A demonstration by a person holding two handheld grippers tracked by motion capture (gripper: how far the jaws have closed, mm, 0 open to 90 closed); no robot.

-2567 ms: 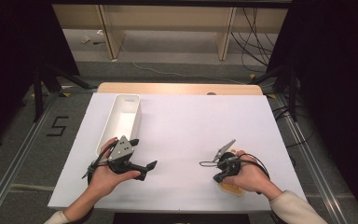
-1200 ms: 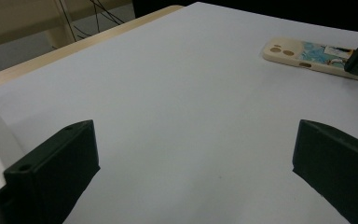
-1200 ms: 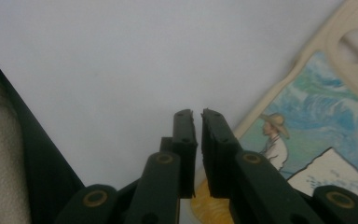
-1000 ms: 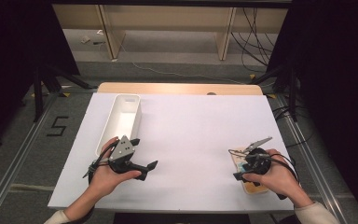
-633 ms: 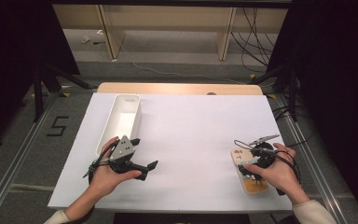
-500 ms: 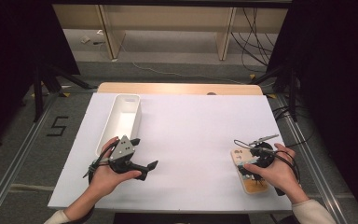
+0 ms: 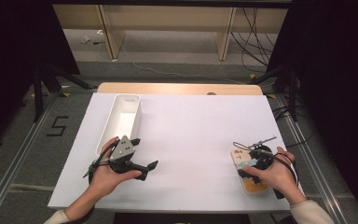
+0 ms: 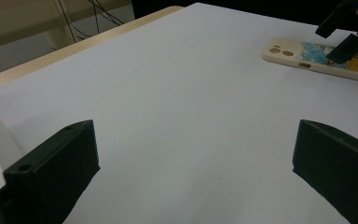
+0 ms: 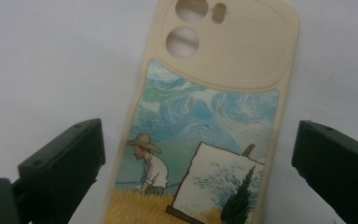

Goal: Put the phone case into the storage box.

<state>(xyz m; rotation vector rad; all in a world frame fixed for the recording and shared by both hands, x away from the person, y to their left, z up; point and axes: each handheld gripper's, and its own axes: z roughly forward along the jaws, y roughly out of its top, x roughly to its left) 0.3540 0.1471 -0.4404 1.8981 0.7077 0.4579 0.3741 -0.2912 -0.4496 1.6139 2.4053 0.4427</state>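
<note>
Probably "5" on the floor (image 7: 58, 126)

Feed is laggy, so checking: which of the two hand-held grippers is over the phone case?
The right hand-held gripper: its open jaws straddle the painted phone case. The left hand-held gripper, by the white bin, points over bare table.

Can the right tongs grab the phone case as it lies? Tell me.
Probably yes: the right tongs hang open right over the phone case, a jaw off each long side, with bare table around it.
</note>
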